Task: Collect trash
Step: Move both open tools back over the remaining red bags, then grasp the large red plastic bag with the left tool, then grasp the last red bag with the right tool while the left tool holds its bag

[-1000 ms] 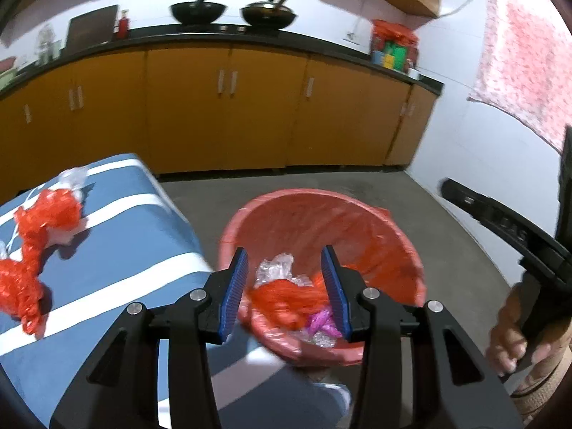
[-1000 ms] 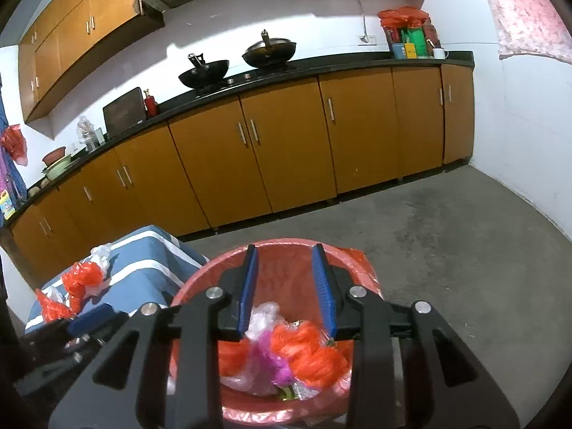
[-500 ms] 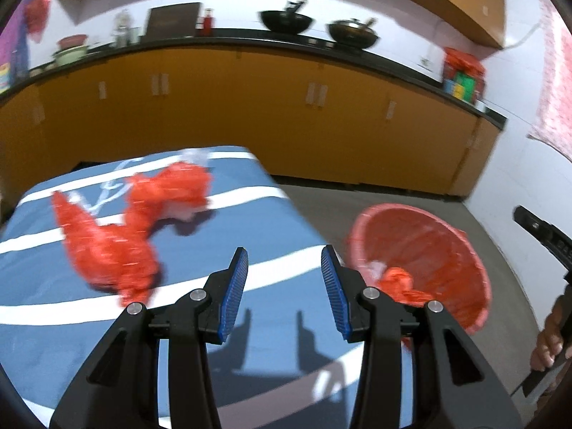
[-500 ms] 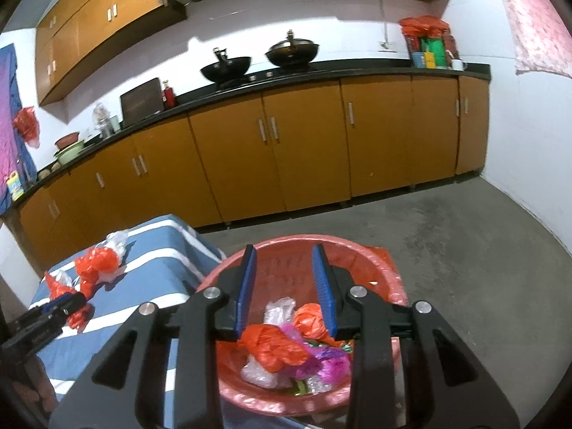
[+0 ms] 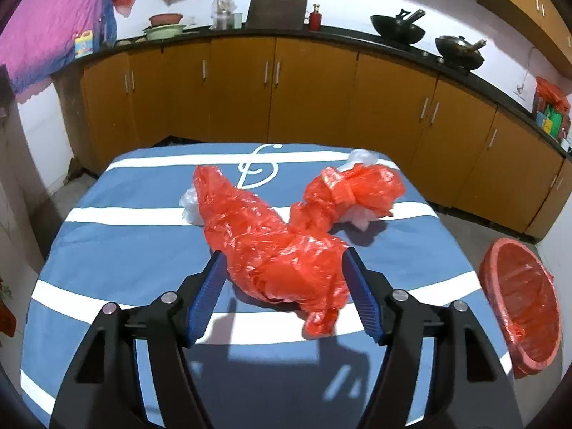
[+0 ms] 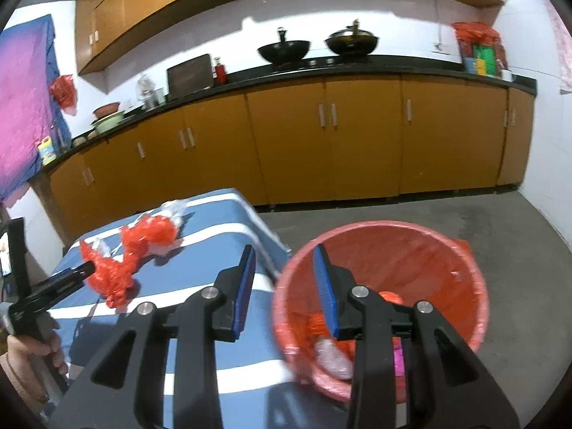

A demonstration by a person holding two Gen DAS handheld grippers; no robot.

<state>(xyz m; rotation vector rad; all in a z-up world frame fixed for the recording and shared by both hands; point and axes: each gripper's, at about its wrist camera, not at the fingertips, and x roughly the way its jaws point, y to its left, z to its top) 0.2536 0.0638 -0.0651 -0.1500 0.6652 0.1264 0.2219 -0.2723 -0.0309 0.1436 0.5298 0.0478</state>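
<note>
Red plastic bag [image 5: 282, 254], crumpled, lies on the blue-and-white striped surface [image 5: 125, 250], near its middle. A second red bag [image 5: 354, 189] sits just beyond it toward the right edge, touching it, with clear plastic [image 5: 363, 157] at its far end. Left gripper [image 5: 286, 295]: fingers spread wide on either side of the near bag's front end, blue pads not closed on it; contact cannot be told. Right gripper [image 6: 284, 286]: fingers apart, empty, held above the gap between the surface and the red bin [image 6: 464, 268]. Bin stands on the floor beside the surface's right edge, red-lined, holding red, clear and pink scraps [image 6: 332, 357].
</note>
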